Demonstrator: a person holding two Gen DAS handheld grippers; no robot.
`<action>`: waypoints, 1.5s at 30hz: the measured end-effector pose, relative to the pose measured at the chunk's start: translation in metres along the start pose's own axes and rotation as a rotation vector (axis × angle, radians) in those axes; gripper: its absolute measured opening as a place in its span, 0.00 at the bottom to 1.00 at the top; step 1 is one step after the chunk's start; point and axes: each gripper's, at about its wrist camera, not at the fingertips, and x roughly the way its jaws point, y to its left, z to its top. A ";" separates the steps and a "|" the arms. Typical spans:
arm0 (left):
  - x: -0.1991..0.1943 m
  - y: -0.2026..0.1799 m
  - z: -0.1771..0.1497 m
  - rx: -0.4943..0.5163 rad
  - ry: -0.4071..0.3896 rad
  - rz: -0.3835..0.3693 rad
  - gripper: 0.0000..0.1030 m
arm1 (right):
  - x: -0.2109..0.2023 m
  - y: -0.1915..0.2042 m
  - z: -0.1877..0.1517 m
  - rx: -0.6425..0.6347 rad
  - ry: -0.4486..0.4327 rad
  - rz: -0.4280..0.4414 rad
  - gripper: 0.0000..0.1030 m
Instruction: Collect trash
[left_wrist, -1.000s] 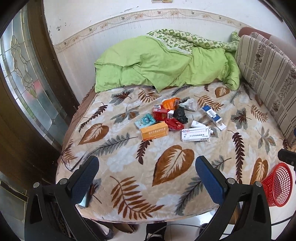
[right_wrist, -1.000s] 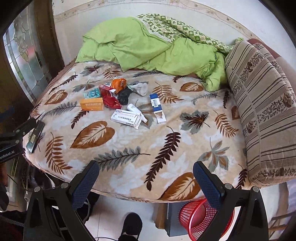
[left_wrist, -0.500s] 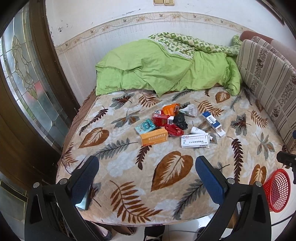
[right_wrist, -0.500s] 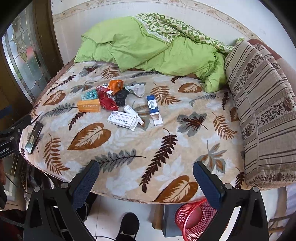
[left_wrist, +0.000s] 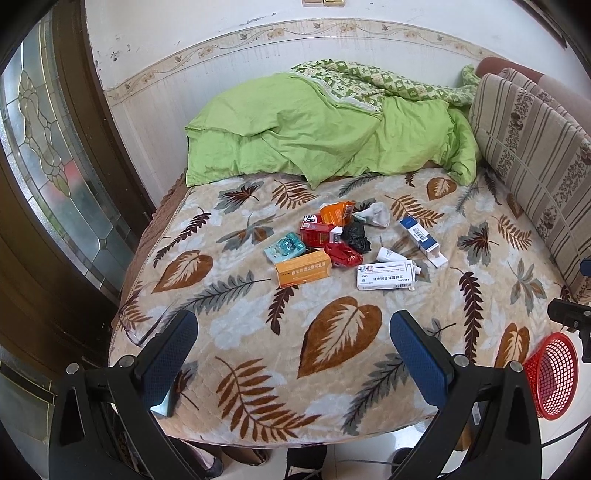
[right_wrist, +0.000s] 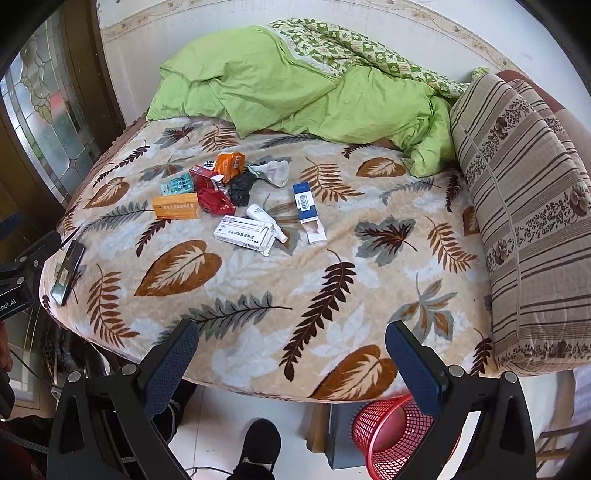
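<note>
Nothing looks collected: the trash pile (left_wrist: 345, 243) lies on the bed (left_wrist: 258, 369), and the red basket (right_wrist: 391, 435) seems empty. Both the left gripper (left_wrist: 293, 363) and right gripper (right_wrist: 291, 369) hover with jaws released, holding nothing.

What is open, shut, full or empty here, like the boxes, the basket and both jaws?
Left gripper: jaws open, empty.
Right gripper: jaws open, empty.
Red basket: upright on the floor, looks empty.
Blue-and-white box: end flap open.
Orange box: shut, lying flat.
Green quilt: crumpled.
</note>
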 end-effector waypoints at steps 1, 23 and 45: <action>0.000 -0.001 0.000 0.000 0.000 0.002 1.00 | 0.000 0.000 0.000 -0.002 -0.001 0.002 0.99; -0.010 -0.021 -0.001 -0.002 0.028 0.001 1.00 | 0.005 -0.011 0.003 -0.050 0.026 0.082 0.98; 0.090 0.069 0.033 0.236 0.177 -0.180 1.00 | 0.083 0.061 0.056 0.126 0.205 0.187 0.92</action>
